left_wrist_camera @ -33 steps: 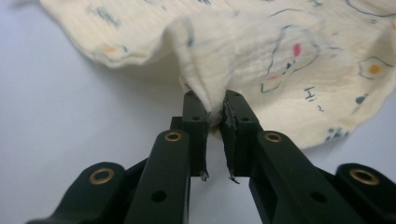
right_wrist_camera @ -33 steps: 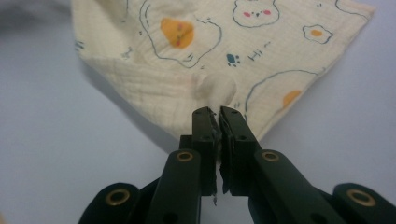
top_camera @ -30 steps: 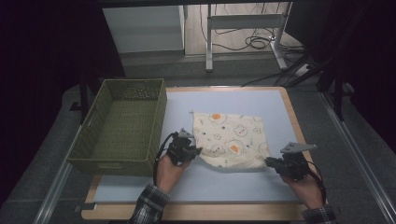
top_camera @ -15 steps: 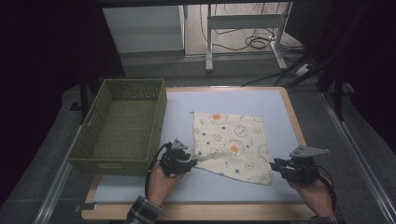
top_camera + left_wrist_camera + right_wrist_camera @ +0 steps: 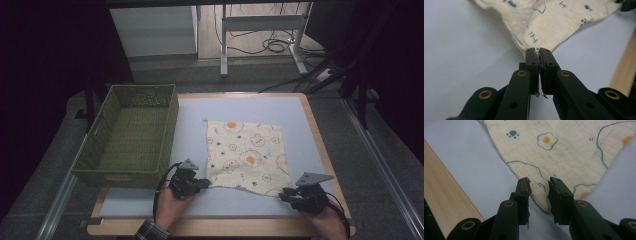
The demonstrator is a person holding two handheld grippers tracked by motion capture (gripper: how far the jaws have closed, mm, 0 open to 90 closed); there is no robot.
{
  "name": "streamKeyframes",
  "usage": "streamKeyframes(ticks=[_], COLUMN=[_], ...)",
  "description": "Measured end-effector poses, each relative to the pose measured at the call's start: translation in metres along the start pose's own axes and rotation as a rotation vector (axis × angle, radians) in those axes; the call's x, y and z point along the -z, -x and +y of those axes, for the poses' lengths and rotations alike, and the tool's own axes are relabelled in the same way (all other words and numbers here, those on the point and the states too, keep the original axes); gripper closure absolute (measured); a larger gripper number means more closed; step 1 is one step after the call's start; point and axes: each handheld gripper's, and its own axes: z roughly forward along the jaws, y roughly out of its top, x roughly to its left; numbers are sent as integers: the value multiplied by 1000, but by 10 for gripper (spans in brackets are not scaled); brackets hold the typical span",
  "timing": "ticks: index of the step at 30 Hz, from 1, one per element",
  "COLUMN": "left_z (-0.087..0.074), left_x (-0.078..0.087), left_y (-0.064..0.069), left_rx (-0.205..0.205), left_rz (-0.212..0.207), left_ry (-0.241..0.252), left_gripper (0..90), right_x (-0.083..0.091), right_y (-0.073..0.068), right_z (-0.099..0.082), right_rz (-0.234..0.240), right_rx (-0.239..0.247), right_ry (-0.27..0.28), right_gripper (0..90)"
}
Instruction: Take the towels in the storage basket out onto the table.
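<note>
cloth (image 5: 247, 155), one, lies spread flat on the table (image 5: 260, 107), right of one basket (image 5: 131, 135); earlier it was bunched. left gripper (image 5: 539, 53) just closed, pinching its near left corner; right gripper (image 5: 538, 188) spread around the near right corner.

Black tongs (image 5: 539, 53) w/ brass rivets (plaid cuff (image 5: 149, 231)).

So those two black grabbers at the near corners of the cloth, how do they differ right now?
The left gripper has just closed, its jaws pinched shut on the cloth corner; the right gripper has jaws apart, the corner lying between them unpinched. In the high view the left gripper sits beside the green basket, the right gripper near the table's wooden edge. Both are hand-held, each at a near corner of the cloth.
</note>
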Motion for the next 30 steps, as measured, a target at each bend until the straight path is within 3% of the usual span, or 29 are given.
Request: streamKeyframes(ticks=[2, 4, 6, 10, 14, 17, 20, 24, 28, 29, 30], left_z=[-5, -10, -14, -20, -36, -38, -32, -14, 0, 3, 10], left_x=[5, 8, 9, 12, 19, 24, 24, 12, -4, -7, -12], left_y=[2, 2, 1, 6, 19, 23, 20, 13, 3, 1, -3], left_rx=[1, 2, 14, 5, -19, -44, -47, -66, -72, -79, -83], left_rz=[-2, -5, -15, -25, -49, 14, 30, 87, 115, 120, 136], left_ry=[-1, 0, 1, -9, -13, 12, 39, 73, 85, 91, 104], left_gripper=[861, 860, 860, 861, 850, 650, 636, 509, 421, 421, 397], right_x=[0, 0, 1, 6, 19, 26, 29, 23, 8, 8, 3], right_y=[0, -2, -3, -9, -21, -22, -16, 0, 9, 9, 11], right_z=[-3, -3, -3, -4, -17, -22, -19, -4, 10, 10, 14], right_rz=[0, -35, -48, -30, 31, 65, 61, 60, -19, -19, -50], right_rx=[8, 24, 32, 43, 35, 2, -19, -48, -16, -16, -5], right_ry=[18, 19, 13, -7, -20, 10, 32, 49, 44, 44, 42], right_gripper=[722, 832, 879, 886, 879, 838, 783, 674, 541, 541, 518])
